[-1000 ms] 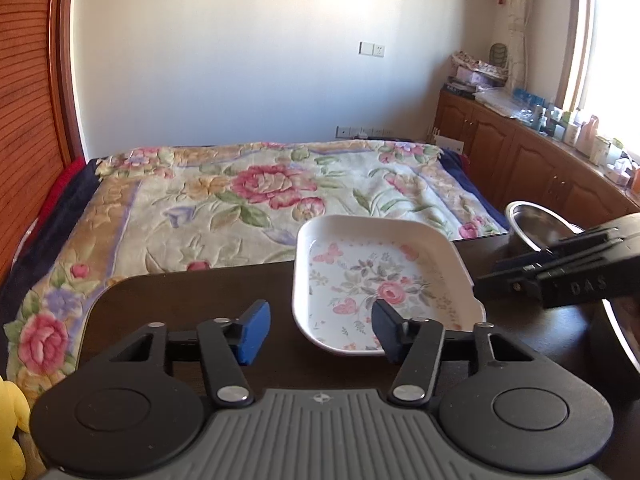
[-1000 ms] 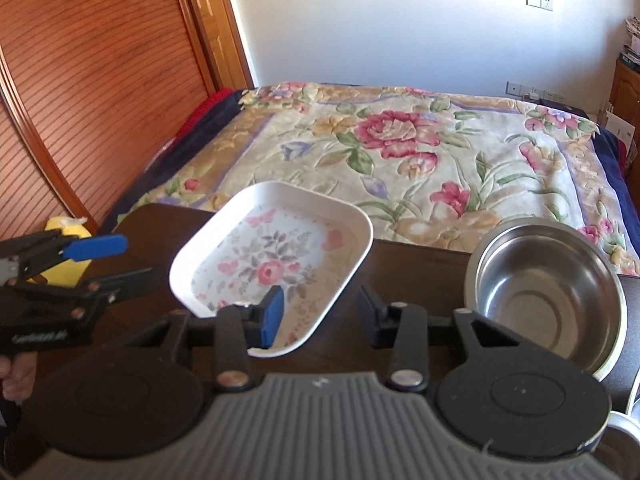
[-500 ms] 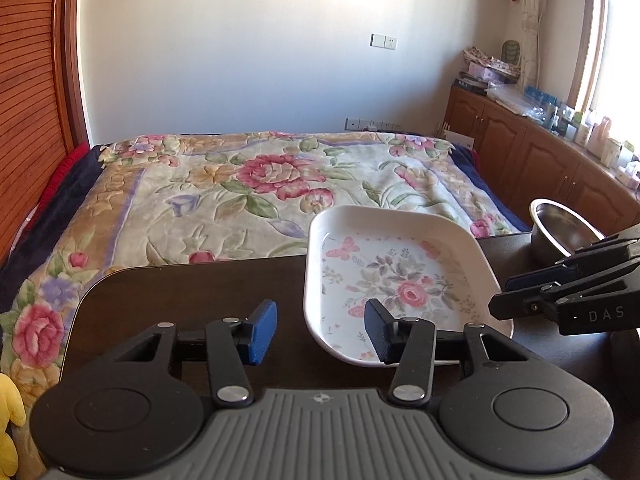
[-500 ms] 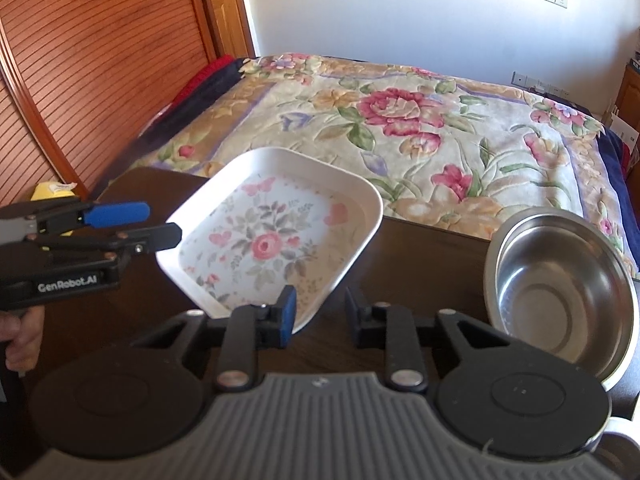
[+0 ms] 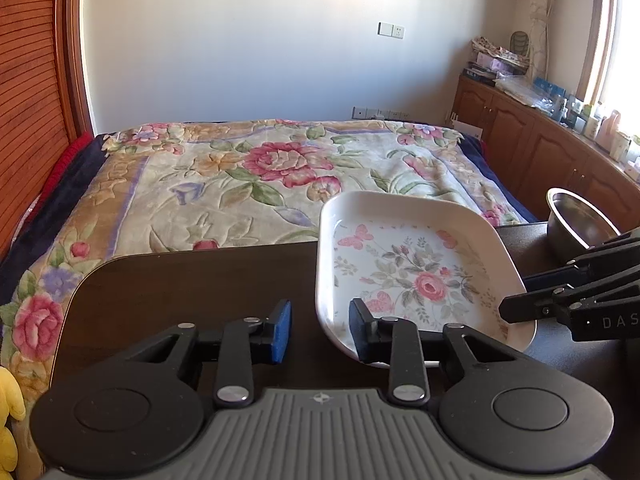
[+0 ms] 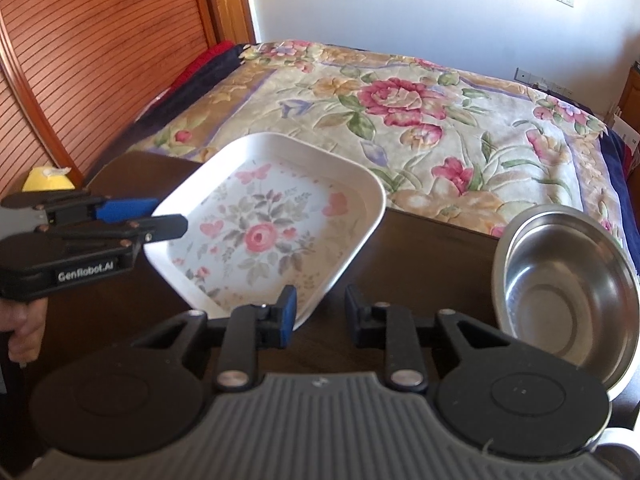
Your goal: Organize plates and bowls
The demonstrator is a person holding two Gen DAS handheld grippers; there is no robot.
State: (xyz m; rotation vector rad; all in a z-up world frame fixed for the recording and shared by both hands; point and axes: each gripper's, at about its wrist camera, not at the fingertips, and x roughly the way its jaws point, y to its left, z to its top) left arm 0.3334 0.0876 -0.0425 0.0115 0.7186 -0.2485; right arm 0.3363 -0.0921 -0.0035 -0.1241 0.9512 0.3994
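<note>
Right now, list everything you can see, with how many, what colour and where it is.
Floral plate: one, white with pink flowers, rectangular, on the table between the two grippers.
Steel bowl: one, silver, empty, on the table to the right of the plate.
Table: one, dark brown, in front of the bed.
Bed: one, cream floral blanket, behind the table.
Cabinets: brown wood, along the right wall, cluttered on top.
Yellow toy: one, at the table's left edge, partly visible.
Left gripper: black with a blue pad, open at the plate's near left edge.
Right gripper: black with a blue pad, open at the plate's near right corner.
</note>
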